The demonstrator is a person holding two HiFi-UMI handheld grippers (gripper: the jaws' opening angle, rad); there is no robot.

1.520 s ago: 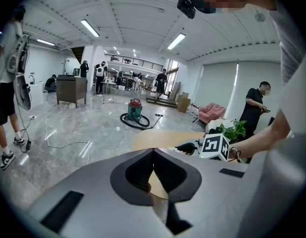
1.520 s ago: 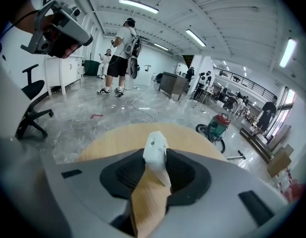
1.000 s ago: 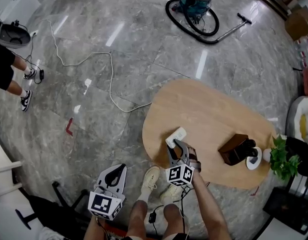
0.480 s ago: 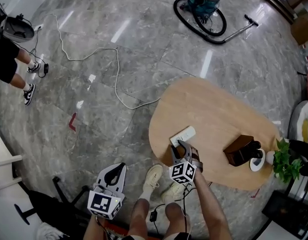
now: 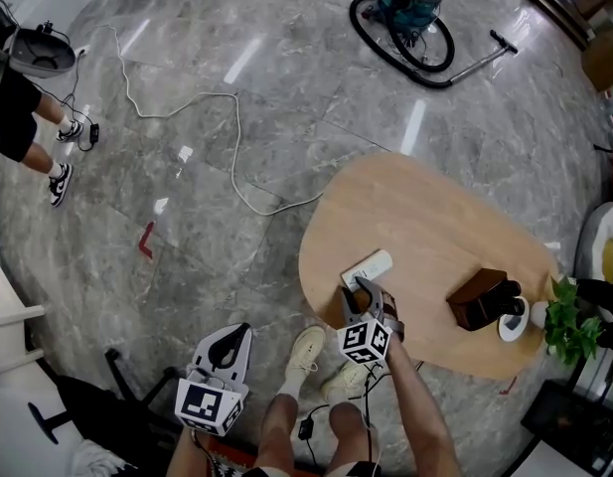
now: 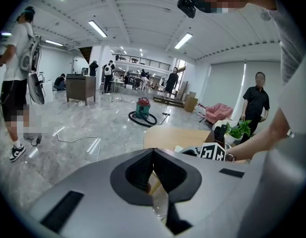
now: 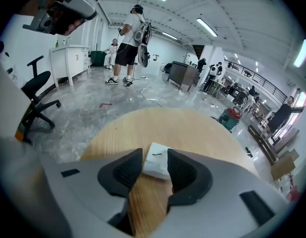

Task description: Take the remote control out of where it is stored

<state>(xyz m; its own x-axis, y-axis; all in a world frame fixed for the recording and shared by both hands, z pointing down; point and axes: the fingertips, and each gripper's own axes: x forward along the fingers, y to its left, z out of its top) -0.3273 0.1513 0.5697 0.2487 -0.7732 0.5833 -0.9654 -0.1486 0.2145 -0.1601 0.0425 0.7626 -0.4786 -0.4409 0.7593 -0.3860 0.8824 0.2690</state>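
Right gripper view has the right gripper [image 7: 153,156] tilted down over the near edge of the oval wooden table [image 7: 157,123]. Its jaws stand wide apart and have just been opening. The white remote control [image 7: 155,163] lies flat on the wood with its near end between the jaw tips, not gripped. Well off to that gripper's right stands a brown holder [image 5: 471,301] (a dark remote [image 6: 219,132] sticks up from it). The left gripper [image 6: 153,151] hangs off the table, left of the right one, over the marble floor [image 5: 236,117], its jaws closed together on nothing.
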